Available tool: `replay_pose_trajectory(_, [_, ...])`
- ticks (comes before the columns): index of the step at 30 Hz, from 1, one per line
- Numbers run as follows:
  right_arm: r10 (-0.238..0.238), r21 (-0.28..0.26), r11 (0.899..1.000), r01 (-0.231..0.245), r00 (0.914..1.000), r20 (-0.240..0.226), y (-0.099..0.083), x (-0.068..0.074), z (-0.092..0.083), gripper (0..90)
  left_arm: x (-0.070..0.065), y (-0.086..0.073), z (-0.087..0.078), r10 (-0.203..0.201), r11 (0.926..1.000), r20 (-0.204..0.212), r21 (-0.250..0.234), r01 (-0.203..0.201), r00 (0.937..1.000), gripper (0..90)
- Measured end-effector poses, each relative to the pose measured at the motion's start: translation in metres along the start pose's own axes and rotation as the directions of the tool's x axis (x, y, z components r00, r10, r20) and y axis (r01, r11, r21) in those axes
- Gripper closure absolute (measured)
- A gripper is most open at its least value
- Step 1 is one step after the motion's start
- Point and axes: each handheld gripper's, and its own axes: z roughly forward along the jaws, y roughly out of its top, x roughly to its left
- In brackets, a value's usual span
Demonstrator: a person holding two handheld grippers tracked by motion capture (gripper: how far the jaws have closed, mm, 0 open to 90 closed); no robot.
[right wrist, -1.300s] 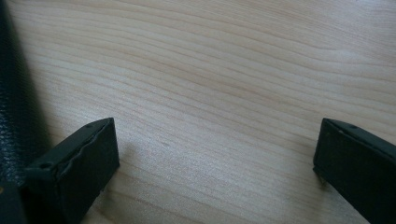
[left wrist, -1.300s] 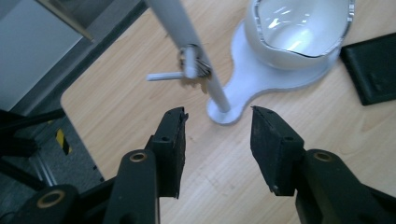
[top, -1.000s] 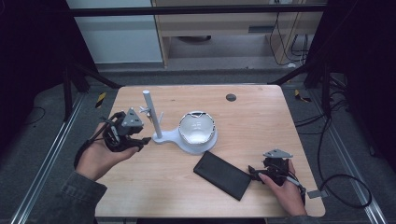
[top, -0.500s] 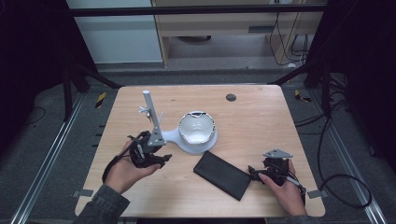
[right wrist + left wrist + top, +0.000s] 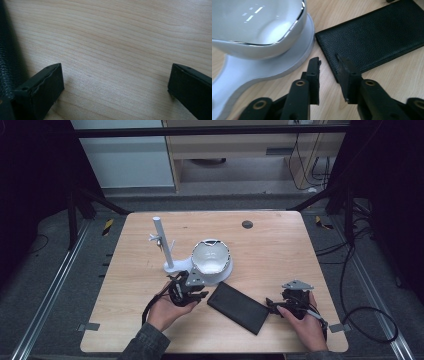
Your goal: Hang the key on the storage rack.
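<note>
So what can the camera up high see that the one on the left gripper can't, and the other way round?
High view alone: the whole table, the white post on the lamp-like stand, the person's hands, the right gripper. Left gripper view alone: the left gripper close up, its jaws a little apart and just closing, nothing between them, and the leather grain. Both: the black wallet, the white bowl-shaped head and its base.

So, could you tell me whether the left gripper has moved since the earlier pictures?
Yes. The left gripper has come from left of the white stand toward the black case, its jaws closing with nothing between them.
</note>
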Motion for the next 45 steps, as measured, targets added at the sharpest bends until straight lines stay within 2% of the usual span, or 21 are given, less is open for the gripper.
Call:
replay_pose_trajectory(1, [0.001, 0.0, 1.0, -0.001, 1.0, 0.0, 0.0, 0.0, 0.0, 0.7, -0.004, 0.0, 0.004, 0.021, 0.9993, 0.013, 0.031, -0.022, 0.9997, 76.3])
replay_pose_trajectory(5, [0.002, -0.002, 1.0, -0.002, 1.0, -0.002, 0.0, 0.0, 0.0, 2.5, -0.007, -0.003, 0.005, 0.009, 0.9998, 0.035, 0.02, -0.01, 0.9994, 80.5])
replay_pose_trajectory(7, [0.007, 0.006, 1.0, -0.007, 0.9999, -0.013, 0.002, -0.003, -0.004, 5.9, -0.009, -0.007, 0.007, 0.02, 0.999, 0.03, 0.039, -0.021, 0.9993, 84.5])
replay_pose_trajectory(9, [0.015, -0.011, 1.0, -0.015, 0.9997, -0.021, 0.003, -0.004, -0.006, 6.6, -0.008, -0.008, 0.008, 0.019, 0.9991, 0.028, 0.038, -0.02, 0.9994, 87.5])
replay_pose_trajectory(10, [0.023, -0.044, 0.999, -0.024, 0.9996, -0.018, 0.005, -0.005, -0.01, 8.7, -0.007, -0.012, 0.009, 0.005, 0.9993, 0.028, 0.037, -0.006, 0.9996, 88.3])
replay_pose_trajectory(11, [0.023, -0.044, 0.999, -0.024, 0.9996, -0.018, 0.005, -0.005, -0.01, 8.7, -0.007, -0.012, 0.009, 0.005, 0.9993, 0.028, 0.037, -0.006, 0.9996, 89.0])
replay_pose_trajectory(12, [0.02, -0.069, 0.997, -0.021, 0.9998, -0.009, 0.007, -0.005, -0.013, 9.5, -0.006, -0.014, 0.009, 0.001, 0.9992, 0.027, 0.04, -0.002, 0.9996, 89.3])
replay_pose_trajectory(17, [0.003, -0.074, 0.997, -0.003, 1.0, -0.004, 0.008, -0.003, -0.015, 10.1, -0.008, -0.024, 0.012, -0.01, 0.9981, 0.047, 0.06, 0.008, 0.9988, 89.9])
replay_pose_trajectory(19, [-0.017, -0.078, 0.997, 0.018, 0.9998, 0.007, 0.01, -0.002, -0.016, 10.1, -0.009, -0.026, 0.015, 0.003, 0.9968, 0.045, 0.079, -0.007, 0.999, 89.9])
replay_pose_trajectory(25, [-0.014, -0.074, 0.997, 0.015, 0.9998, 0.012, 0.009, -0.002, -0.017, 9.8, -0.011, -0.026, 0.019, 0.018, 0.9931, 0.043, 0.115, -0.023, 0.9989, 89.9])
replay_pose_trajectory(30, [-0.024, -0.064, 0.998, 0.025, 0.9997, 0.002, 0.009, 0.001, -0.015, 9.5, -0.008, -0.029, 0.022, 0.0, 0.9938, 0.041, 0.111, -0.004, 0.9992, 89.8])
replay_pose_trajectory(33, [-0.026, -0.061, 0.998, 0.026, 0.9996, -0.004, 0.009, 0.002, -0.016, 9.4, -0.008, -0.03, 0.023, 0.005, 0.9929, 0.031, 0.119, -0.008, 0.9995, 89.8])
replay_pose_trajectory(34, [-0.041, -0.062, 0.997, 0.04, 0.9992, -0.002, 0.009, 0.002, -0.015, 9.3, -0.007, -0.03, 0.024, -0.001, 0.9932, 0.035, 0.116, -0.003, 0.9994, 89.8])
replay_pose_trajectory(45, [-0.043, -0.056, 0.997, 0.043, 0.999, -0.005, 0.009, 0.003, -0.014, 9.2, -0.005, -0.032, 0.028, -0.004, 0.9925, 0.031, 0.122, 0.0, 0.9995, 89.7])
